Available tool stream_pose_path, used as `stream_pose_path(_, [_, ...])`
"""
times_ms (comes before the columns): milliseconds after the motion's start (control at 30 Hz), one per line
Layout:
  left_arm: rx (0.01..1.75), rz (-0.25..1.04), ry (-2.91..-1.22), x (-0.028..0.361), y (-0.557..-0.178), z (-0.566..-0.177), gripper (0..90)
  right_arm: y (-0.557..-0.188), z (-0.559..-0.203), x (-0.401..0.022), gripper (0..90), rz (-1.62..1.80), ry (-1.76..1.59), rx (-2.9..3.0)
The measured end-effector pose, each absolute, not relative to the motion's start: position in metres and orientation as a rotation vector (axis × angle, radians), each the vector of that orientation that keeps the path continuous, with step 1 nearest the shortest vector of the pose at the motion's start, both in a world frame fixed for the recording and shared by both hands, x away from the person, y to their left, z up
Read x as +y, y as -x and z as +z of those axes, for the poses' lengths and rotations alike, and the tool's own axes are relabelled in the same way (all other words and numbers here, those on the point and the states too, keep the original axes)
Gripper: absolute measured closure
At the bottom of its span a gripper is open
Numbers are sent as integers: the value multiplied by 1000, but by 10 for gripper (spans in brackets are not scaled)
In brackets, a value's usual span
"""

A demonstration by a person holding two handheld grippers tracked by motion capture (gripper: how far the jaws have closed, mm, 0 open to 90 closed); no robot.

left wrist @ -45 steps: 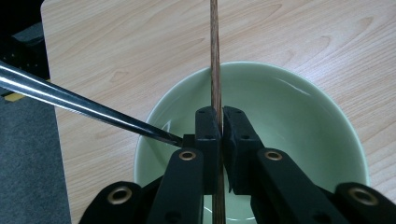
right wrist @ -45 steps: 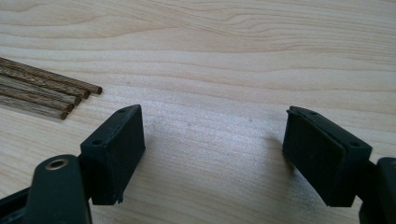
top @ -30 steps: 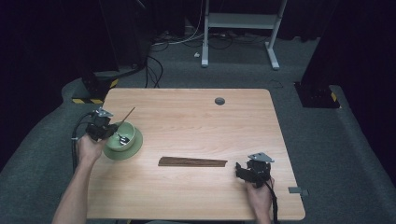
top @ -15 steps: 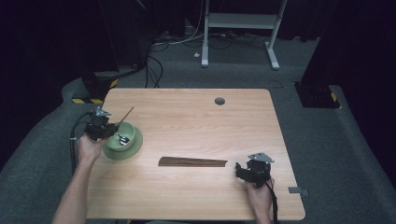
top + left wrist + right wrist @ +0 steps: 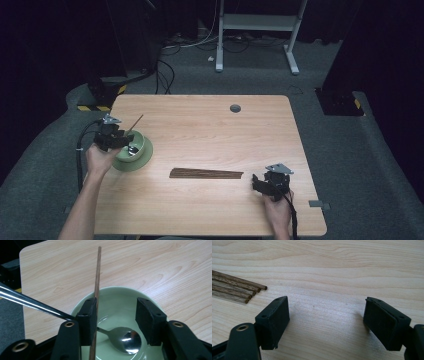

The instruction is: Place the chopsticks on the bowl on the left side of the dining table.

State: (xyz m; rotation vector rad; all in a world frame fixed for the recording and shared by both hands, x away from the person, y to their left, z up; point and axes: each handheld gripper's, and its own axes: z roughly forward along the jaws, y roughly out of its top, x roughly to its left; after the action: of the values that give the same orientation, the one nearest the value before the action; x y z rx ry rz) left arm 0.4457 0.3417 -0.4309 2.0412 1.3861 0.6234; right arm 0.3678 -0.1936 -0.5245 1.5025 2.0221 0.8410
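Comparing with the earlier high view shots, we see almost nothing changed: the left gripper (image 5: 114,136) sits in the same spot over the green bowl (image 5: 136,155) near the left edge of the table (image 5: 210,125), and the right gripper (image 5: 270,183) is parked as before near the front right corner. We read that as a pause, not progress.

Left gripper view: the jaws are apart, with one thin wooden chopstick (image 5: 96,300) lying flat against the inner face of the left jaw and running up past the bowl rim (image 5: 117,290). The other jaw is well clear of it, so nothing is clamped. We cannot tell whether the stick leans on the jaw or rests on the bowl. A metal spoon (image 5: 125,338) lies in the bowl, its handle going out over the rim toward the left edge.

Right gripper view: jaws wide apart, empty, hovering over or resting on bare table. The rest of the chopsticks (image 5: 234,290) lie in a bundle just off to one side, not between the jaws. In the high view that bundle (image 5: 206,173) sits mid-table toward the front edge, between the two grippers.

Our guess: sticks are being moved one by one to the bowl, and most remain on the table.

No brands, labels or readable writing anywhere.
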Motion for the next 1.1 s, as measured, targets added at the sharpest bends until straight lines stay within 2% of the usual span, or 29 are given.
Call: stream_pose_path(1100, [1330,548,-1994,318,-438,-422,462,-368,-525,-194,203,841,-1503,2022])
